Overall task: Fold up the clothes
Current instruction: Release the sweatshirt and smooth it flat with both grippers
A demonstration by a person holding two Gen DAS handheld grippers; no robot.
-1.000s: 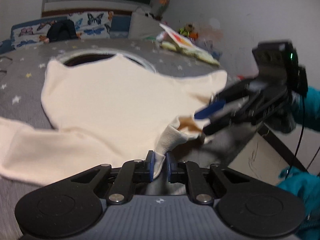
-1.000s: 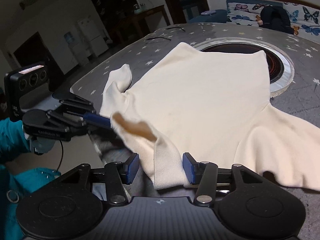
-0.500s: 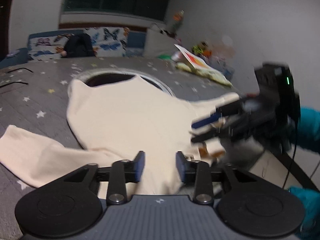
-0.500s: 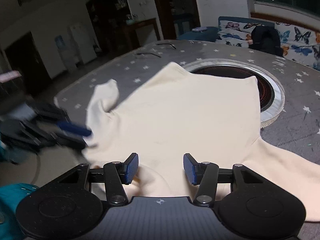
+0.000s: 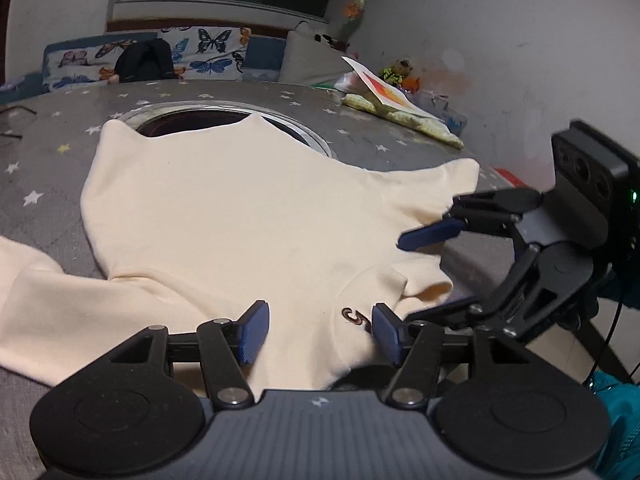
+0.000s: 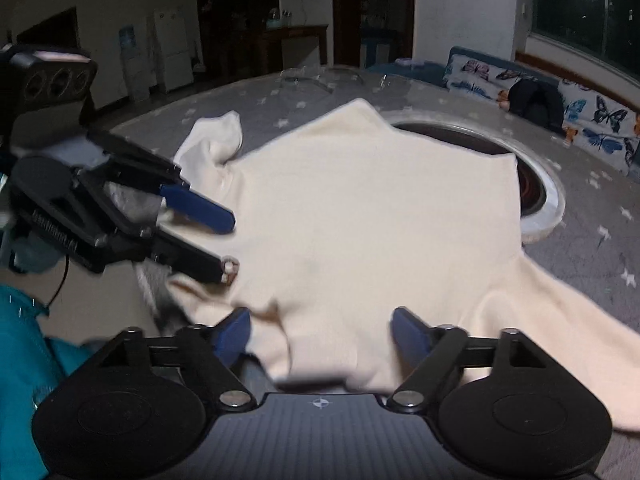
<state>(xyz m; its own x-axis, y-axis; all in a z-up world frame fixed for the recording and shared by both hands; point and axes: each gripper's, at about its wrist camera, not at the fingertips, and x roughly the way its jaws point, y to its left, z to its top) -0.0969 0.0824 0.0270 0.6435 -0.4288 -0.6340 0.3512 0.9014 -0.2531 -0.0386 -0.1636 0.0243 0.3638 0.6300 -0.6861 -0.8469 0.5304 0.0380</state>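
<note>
- Cream sweater (image 5: 224, 216) lies spread flat on the star-printed grey tablecloth (image 5: 48, 148), its far hem overlapping the round recess (image 5: 188, 120) in the table's middle; the collar sits nearest both tools.
- Left gripper (image 5: 316, 332) and right gripper (image 6: 320, 332) have just been opening — cloth lies between their jaws, but no pad presses on it.
- Step in hand, as I judge it: collar laid down and released, smoothing done.
- Next move likely calls for a fresh pinch on a sleeve (image 5: 28, 280) — then carrying it across the body towards the recess.

You have one cream shirt (image 5: 240, 216) under your fingers, two grippers, left (image 5: 316, 334) and right (image 6: 320, 336), and one toy figure (image 5: 394, 72) far beyond them.
</note>
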